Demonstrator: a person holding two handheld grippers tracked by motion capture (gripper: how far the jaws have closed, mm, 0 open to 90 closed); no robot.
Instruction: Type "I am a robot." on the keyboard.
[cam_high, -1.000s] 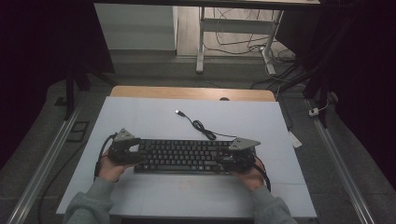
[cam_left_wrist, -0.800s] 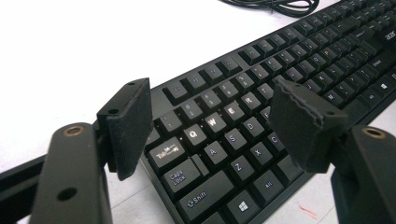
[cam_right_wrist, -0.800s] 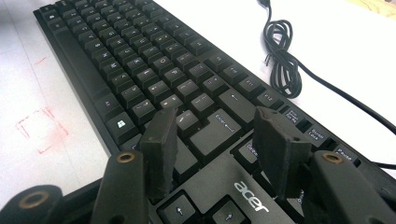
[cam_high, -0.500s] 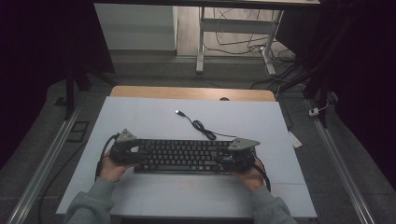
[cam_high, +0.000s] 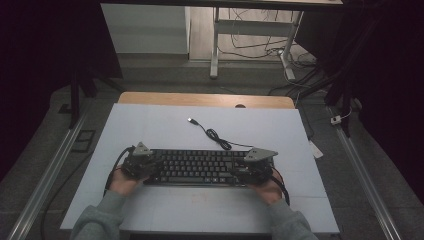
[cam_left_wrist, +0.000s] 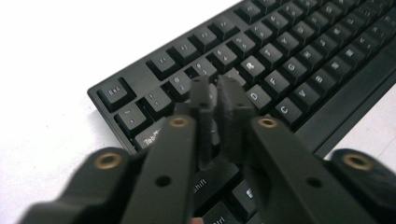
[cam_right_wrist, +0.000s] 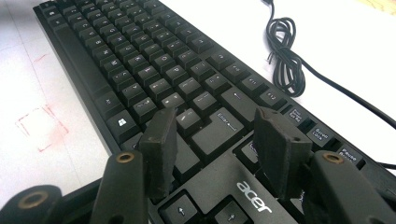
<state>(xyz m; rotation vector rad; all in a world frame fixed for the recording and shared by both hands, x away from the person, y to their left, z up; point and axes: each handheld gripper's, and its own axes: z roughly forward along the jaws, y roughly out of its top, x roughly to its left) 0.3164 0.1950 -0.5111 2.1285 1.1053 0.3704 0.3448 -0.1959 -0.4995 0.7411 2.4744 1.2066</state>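
The keyboard (cam_high: 200, 166) ends lie hidden under both hands; key legends blur.

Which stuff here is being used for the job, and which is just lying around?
Being used:
- keyboard
- left gripper, jaws just closed together over the keys
- right gripper, jaws open above the Enter key

Lying about:
- keyboard's coiled cable
- faint red square mark on the table

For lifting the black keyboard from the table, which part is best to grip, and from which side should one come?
Probably the two short ends of the keyboard, one gripper from the left, one from the right. It lies flat and long across the table, too wide for one gripper, but its edge is thin enough. Keep away from the far right side, where the cable leaves.
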